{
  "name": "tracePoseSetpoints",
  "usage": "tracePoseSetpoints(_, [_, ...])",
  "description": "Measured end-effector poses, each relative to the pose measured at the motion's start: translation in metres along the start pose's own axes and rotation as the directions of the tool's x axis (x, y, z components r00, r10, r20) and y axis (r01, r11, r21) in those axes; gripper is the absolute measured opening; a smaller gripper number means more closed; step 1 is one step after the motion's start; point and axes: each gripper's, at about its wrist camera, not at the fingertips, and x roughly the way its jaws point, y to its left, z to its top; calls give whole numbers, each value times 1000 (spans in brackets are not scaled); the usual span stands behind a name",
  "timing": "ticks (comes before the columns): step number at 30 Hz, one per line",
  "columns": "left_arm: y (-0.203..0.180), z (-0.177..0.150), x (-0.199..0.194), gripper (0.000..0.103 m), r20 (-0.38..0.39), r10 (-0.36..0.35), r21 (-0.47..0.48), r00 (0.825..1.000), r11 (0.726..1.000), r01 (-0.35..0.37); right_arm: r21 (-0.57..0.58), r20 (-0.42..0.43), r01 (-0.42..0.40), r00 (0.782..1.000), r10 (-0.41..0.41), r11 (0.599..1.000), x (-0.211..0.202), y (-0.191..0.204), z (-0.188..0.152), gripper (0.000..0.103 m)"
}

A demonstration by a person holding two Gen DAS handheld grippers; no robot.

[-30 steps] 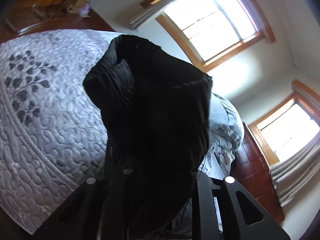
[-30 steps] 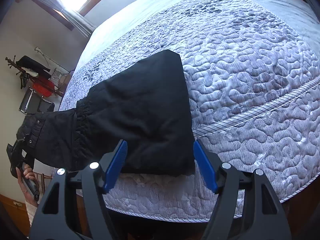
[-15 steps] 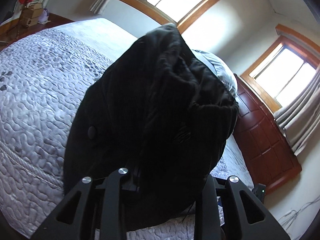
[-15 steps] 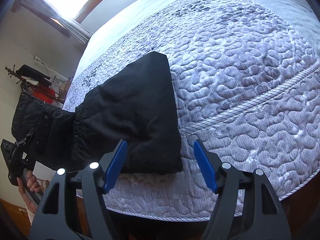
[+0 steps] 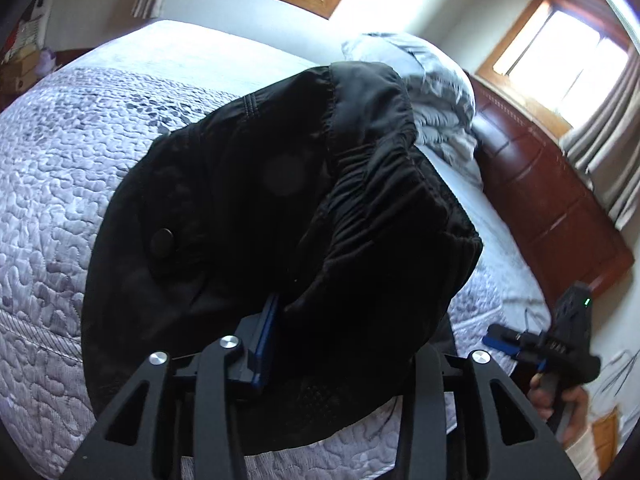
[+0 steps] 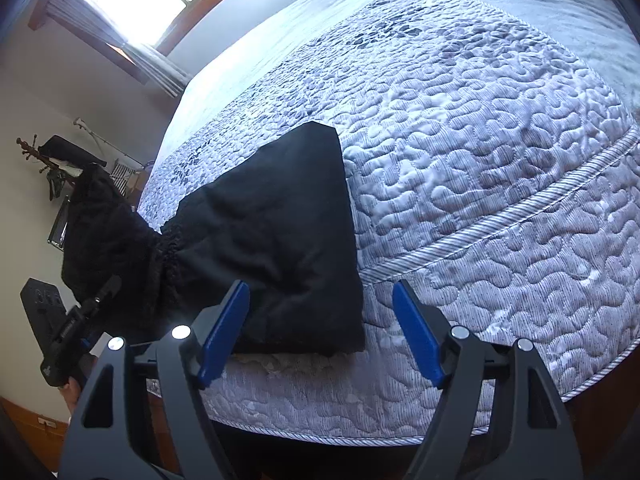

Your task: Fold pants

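Left wrist view: my left gripper (image 5: 320, 344), clenched on the pants (image 5: 280, 208), has swung their waistband toward twelve o'clock over the bed (image 5: 56, 168); my right gripper (image 6: 320, 332) waits released, so the fold is underway.

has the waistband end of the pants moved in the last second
Yes. In the right wrist view the waistband end, held by the left gripper, has risen beside the bed.

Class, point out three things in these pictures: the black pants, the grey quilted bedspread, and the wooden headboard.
black pants (image 6: 280, 240), right wrist view, on the flat folded leg portion.
grey quilted bedspread (image 6: 500, 140), right wrist view, on bare quilting.
reddish-brown wooden headboard (image 5: 552, 200), left wrist view, on a panel.
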Motion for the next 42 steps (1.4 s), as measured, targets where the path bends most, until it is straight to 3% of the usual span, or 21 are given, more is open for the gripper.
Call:
tracePoseSetpoints(3, [-9,-5,14,48,-42,30,58,999,998,-27,-2,-5,-10,1000,10,1000,3,4,0,76])
tracePoseSetpoints(5, [-16,-10,21,58,-71,32,85,997,996,-26,-7,-9,-17,1000,17,1000,5,9,1,76])
tracePoseSetpoints(7, [-24,-14,23,75,-106,23,117,994,993,-11,-15,-12,-22,1000,22,1000,7,14,1,77])
tracePoseSetpoints(10, [-44,-26,21,78,-140,23,154,990,988,-1,-23,-19,-37,999,36,999,10,23,3,79])
tracePoseSetpoints(11, [-33,-24,16,78,-146,15,151,989,988,7,-23,-25,-42,999,41,999,11,25,4,80])
tracePoseSetpoints(18, [-11,-23,-20,78,-139,-73,19,988,997,76,-18,-54,-140,989,139,990,21,49,14,84])
tracePoseSetpoints(20, [8,-17,-30,79,-116,-51,-13,992,999,50,-4,-69,-180,981,179,984,27,55,17,86])
tracePoseSetpoints(22, [27,-16,-42,89,-77,-3,-51,997,999,-1,23,-92,-236,967,237,971,38,61,20,86])
tracePoseSetpoints(26, [67,-21,-51,89,-65,103,-135,993,985,-111,63,-144,-324,933,330,944,62,74,24,87])
tracePoseSetpoints(33, [112,-36,-57,89,-82,120,-291,989,947,-139,117,-199,-433,871,448,894,101,87,28,89])
tracePoseSetpoints(42, [136,-47,-63,92,-116,134,-358,984,919,-167,101,-262,-428,860,439,898,137,110,34,90])
